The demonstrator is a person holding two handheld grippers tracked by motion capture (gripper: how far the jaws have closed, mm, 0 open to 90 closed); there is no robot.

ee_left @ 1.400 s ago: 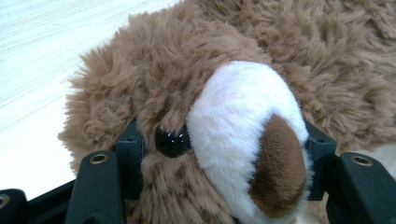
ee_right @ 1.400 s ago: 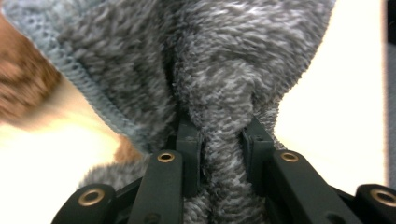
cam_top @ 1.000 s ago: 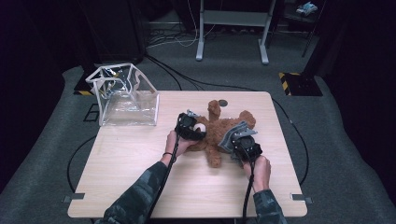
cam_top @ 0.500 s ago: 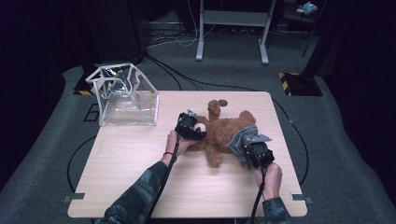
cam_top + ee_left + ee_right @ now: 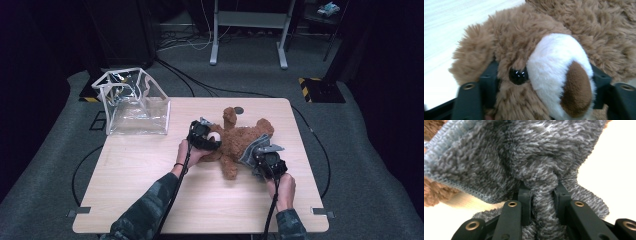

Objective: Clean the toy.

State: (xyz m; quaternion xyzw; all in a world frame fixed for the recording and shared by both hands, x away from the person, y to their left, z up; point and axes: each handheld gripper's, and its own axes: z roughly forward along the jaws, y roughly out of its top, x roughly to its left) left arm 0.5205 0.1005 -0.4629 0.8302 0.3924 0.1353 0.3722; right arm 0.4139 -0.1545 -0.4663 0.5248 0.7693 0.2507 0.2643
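Left gripper view: the left tool (image 5: 541,100) straddles the teddy bear's head (image 5: 544,65), its jaws just easing apart at both sides of it. Right of it on the surface (image 5: 150,200), the right tool (image 5: 542,195) pinches the bear's grey knitted garment (image 5: 524,152).

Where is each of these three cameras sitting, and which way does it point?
High view: above the table, looking forward and down; both forearms, left tool and right tool show.
Left gripper view: on the left tool, looking along its jaws at the teddy bear's face between them.
Right gripper view: on the right tool, looking along its jaws pinching the grey cloth.
Shared: the brown bear appears in all three; the cloth in the high and right gripper views.
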